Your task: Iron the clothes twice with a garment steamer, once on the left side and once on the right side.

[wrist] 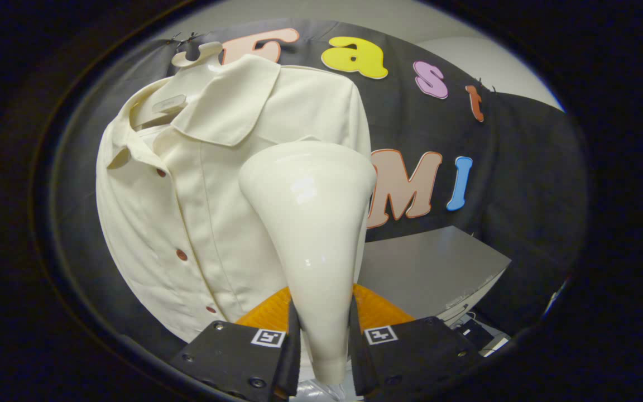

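A cream button-up shirt [187,184] hangs on a hanger [196,56] in front of the black cloth wall. My gripper [324,340] is shut on the garment steamer [313,223], a glossy cream cone whose narrow handle sits between both fingers. Its wide head points up and forward and lies over the shirt's right half, below the collar. Whether the head touches the cloth I cannot tell. The steamer hides part of the shirt's right side. Brown buttons run down the shirt's front, left of the steamer.
A grey table [438,268] stands to the right behind the steamer. An orange surface [380,312] shows just ahead of the fingers, under the steamer. Dark gear and cables lie low at the right, past the table's edge.
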Available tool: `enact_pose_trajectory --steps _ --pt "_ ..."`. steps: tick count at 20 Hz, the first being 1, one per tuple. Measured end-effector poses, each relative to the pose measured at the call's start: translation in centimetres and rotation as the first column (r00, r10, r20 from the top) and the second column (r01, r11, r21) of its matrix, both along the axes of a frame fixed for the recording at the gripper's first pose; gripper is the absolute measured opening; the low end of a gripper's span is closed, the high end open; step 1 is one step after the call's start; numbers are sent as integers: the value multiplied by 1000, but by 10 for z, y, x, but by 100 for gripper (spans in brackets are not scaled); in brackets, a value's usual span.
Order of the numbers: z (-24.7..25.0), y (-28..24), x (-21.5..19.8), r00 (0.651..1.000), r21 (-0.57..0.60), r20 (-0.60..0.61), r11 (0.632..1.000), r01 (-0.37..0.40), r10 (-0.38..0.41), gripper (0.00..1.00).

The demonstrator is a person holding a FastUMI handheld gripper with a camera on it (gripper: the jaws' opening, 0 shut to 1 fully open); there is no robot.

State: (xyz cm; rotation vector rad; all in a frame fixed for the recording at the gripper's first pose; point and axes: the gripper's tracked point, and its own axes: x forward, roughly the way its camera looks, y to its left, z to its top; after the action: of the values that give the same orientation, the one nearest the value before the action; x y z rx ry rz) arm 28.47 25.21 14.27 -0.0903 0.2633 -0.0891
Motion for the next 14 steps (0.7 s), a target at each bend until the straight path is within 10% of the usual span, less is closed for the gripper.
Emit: enact_pose_trajectory --steps 14 --pt "-96 -9 -10 995 18 -102 1000 15 -13 37"
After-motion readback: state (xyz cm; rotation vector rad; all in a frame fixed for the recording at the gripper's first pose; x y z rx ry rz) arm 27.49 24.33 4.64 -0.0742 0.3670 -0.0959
